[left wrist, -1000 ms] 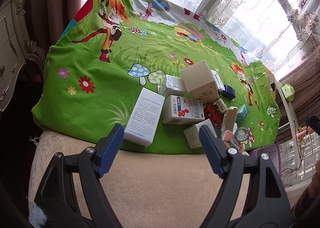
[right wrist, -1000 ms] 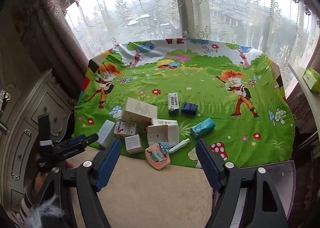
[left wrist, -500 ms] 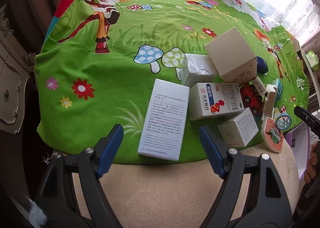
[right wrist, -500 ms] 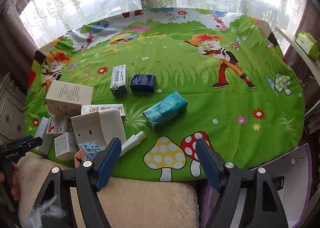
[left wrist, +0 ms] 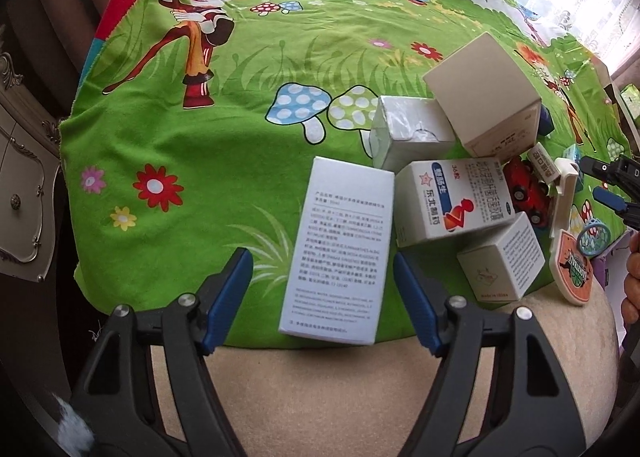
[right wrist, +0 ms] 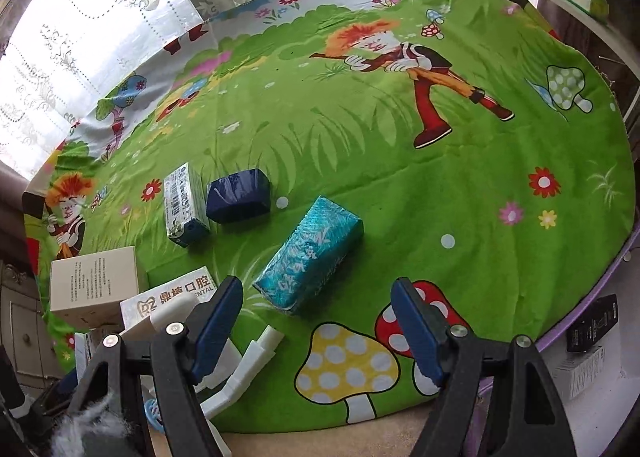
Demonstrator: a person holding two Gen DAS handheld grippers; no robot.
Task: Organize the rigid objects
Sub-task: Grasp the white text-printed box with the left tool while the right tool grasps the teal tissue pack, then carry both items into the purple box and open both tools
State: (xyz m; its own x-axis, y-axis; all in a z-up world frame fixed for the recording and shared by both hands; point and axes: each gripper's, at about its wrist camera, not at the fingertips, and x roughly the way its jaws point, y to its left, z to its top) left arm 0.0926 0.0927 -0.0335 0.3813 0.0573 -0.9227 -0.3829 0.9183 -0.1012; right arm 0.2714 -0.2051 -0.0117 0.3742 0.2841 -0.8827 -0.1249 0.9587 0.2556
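My left gripper is open, its jaws on either side of the near end of a long white box with printed text. Beside it lie a medicine box with a red and blue label, a silver-white box, a beige box, a small white cube box and a red toy car. My right gripper is open and empty, just short of a teal packet. Behind that lie a dark blue packet and a green-white box.
A green cartoon cloth covers the round table, with a beige edge near me. A white plastic piece, a dental box and a beige box crowd the right view's left. A cabinet stands left.
Both grippers have moved forward and down toward the table. The long white box now lies between the left jaws, and the teal packet is close ahead of the right jaws.
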